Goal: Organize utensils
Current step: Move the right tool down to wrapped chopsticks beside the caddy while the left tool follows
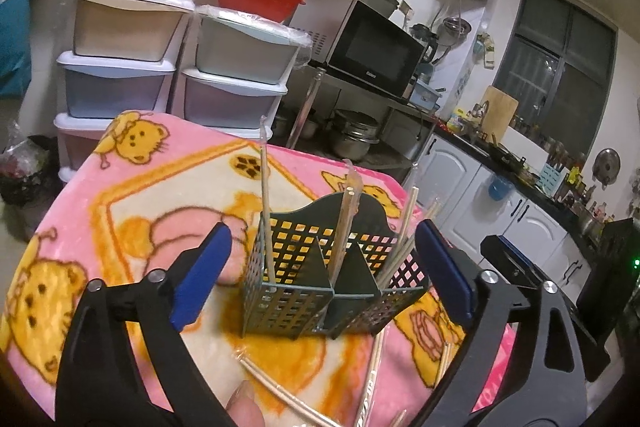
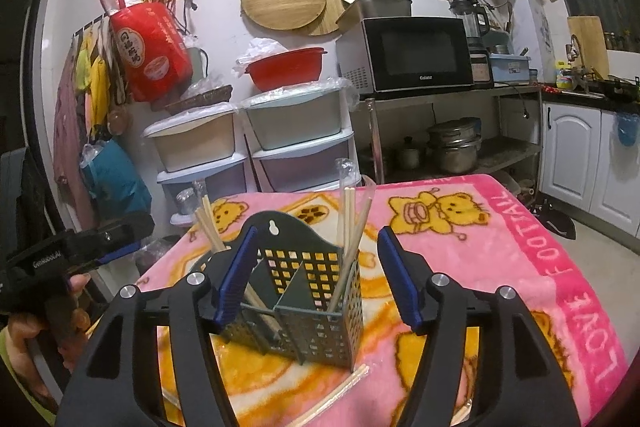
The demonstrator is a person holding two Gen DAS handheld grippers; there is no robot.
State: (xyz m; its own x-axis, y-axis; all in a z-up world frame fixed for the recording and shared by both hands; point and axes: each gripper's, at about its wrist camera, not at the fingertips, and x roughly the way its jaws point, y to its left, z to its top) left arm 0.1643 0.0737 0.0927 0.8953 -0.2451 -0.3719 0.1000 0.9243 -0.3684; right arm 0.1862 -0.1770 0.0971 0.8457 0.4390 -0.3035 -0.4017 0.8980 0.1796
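A dark green perforated utensil holder (image 1: 288, 303) (image 2: 320, 323) with several compartments stands on a pink bear-print blanket (image 1: 160, 187) (image 2: 460, 247). Chopsticks (image 1: 266, 211) (image 2: 350, 219) stand upright in its compartments, one pair still in a clear wrapper (image 1: 346, 223). More wrapped chopsticks (image 1: 276, 391) (image 2: 336, 395) lie flat on the blanket in front of it. My left gripper (image 1: 324, 233) is open, its blue pads (image 1: 200, 279) well clear of the holder's sides. My right gripper (image 2: 316, 233) is open too, with the holder seen between its pads (image 2: 400, 283), and holds nothing.
Stacked plastic drawers (image 1: 120, 87) (image 2: 296, 147) stand just behind the table. A microwave (image 1: 372, 51) sits on a metal rack with pots. Kitchen counter and white cabinets (image 2: 572, 155) run along the right. The other hand-held gripper (image 2: 80, 251) shows at the left edge.
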